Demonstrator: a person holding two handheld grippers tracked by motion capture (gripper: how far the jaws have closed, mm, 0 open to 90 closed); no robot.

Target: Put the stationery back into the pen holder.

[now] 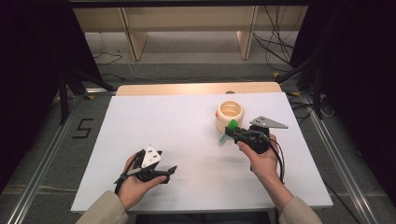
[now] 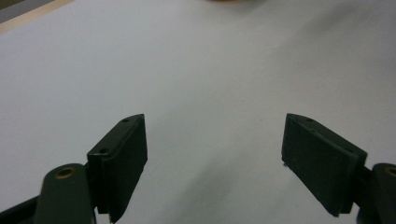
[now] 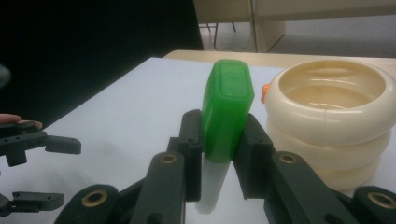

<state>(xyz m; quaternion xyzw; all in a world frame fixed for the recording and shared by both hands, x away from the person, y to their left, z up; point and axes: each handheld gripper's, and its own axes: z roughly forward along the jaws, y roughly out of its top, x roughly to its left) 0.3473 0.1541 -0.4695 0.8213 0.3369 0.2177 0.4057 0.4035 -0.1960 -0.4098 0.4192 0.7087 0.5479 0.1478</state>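
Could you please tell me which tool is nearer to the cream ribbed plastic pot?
The right tool: it sits just beside the cream ribbed plastic pot, holding a green-capped white marker. The left tool is open, well away near the table's front.

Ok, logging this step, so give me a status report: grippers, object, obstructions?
Right gripper shut on green-capped tube, beside cream ringed pot. Left gripper open, low over white table. Nothing between tube and pot.

You are holding your left black two-jaw gripper (image 1: 169, 172) low at the near left with its fingers (image 2: 122, 158) spread wide, while your right black gripper (image 1: 229, 130) is reaching forward, fingers (image 3: 192, 140) pinched close.
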